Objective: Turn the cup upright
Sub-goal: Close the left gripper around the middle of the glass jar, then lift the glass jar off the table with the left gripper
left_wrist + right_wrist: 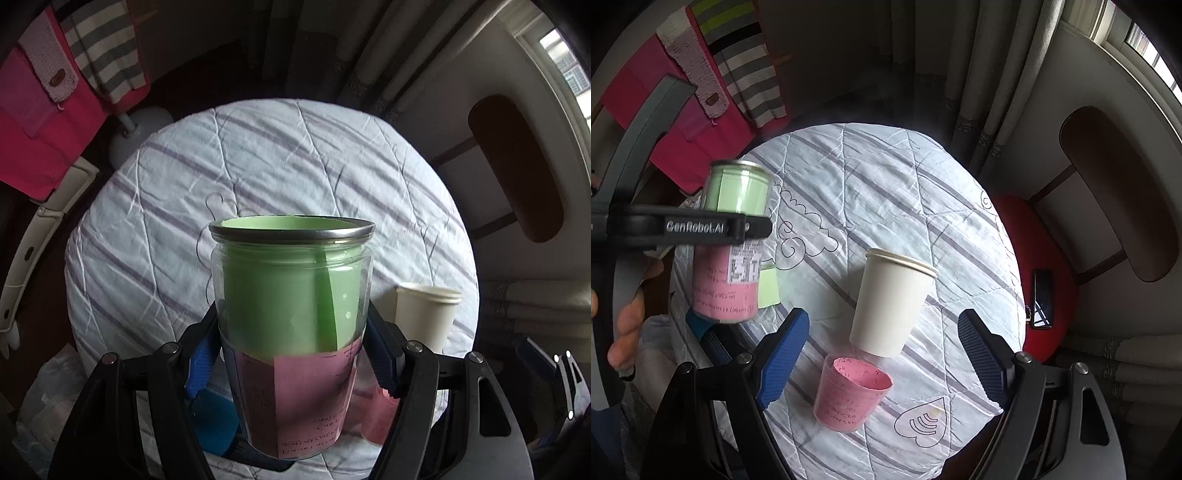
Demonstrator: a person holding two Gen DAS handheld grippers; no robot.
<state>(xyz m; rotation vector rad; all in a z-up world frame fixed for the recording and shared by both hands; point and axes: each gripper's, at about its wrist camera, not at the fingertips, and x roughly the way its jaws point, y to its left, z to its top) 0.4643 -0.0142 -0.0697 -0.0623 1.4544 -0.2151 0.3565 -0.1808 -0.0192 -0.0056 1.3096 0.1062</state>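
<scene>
the left tongs [291,354] clamp the clear cup [291,314] upright (rim up), off the worktop [886,184]. the right tongs [882,354] gape wide, holding nothing.

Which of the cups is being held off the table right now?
The clear cup lined with green and pink paper, clamped in the left gripper. The white paper cups and the small pink cup stand on the table.

The cup [291,332] was a clear glass one with a shiny metal rim. Green paper lined the top part inside and pink paper lined the bottom. It stood upright, mouth up, held off the table [886,206] near its left edge.
</scene>
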